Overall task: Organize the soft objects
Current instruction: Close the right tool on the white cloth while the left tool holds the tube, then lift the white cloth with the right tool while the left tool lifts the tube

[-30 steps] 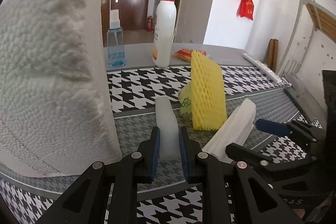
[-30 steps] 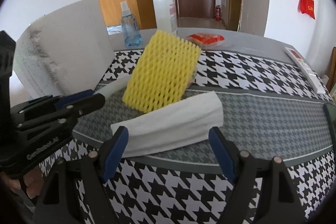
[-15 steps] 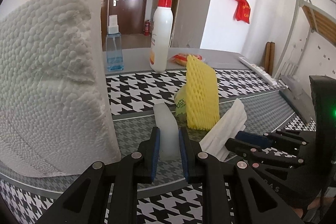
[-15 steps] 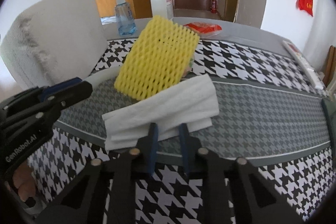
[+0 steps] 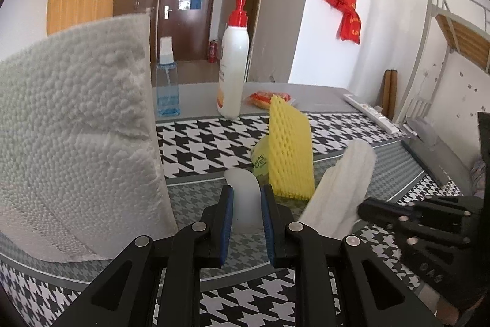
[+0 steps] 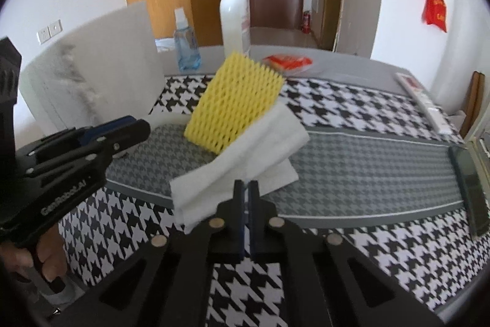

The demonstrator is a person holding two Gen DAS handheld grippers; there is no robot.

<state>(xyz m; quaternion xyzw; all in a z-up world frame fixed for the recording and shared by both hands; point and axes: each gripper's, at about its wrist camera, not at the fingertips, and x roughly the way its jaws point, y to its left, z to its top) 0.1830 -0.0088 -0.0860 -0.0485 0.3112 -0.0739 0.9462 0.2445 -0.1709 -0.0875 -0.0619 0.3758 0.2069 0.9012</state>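
Observation:
My left gripper (image 5: 246, 192) is shut on a pale white foam strip (image 5: 245, 189) that stands up between its blue pads. A big sheet of embossed paper towel (image 5: 76, 137) rises at its left. A yellow foam net sleeve (image 5: 289, 149) leans upright just beyond. My right gripper (image 6: 247, 189) is shut on the near edge of a folded white tissue (image 6: 245, 152), which is lifted and tilted against the yellow sleeve (image 6: 235, 106). In the left wrist view the tissue (image 5: 340, 192) slants up from the right gripper (image 5: 366, 207). The left gripper (image 6: 122, 129) shows at the left of the right wrist view.
At the back of the houndstooth tablecloth (image 6: 367, 118) stand a white pump bottle (image 5: 234, 72) and a blue spray bottle (image 5: 167, 88), with a red packet (image 5: 265, 97) beside them. A green pack (image 5: 260, 158) hides behind the sleeve. A power strip (image 5: 370, 112) and a dark phone (image 6: 468, 183) lie right.
My right gripper's jaws closed from wide open onto the tissue's near edge and raised it off the cloth. The left gripper kept its hold and stayed put.

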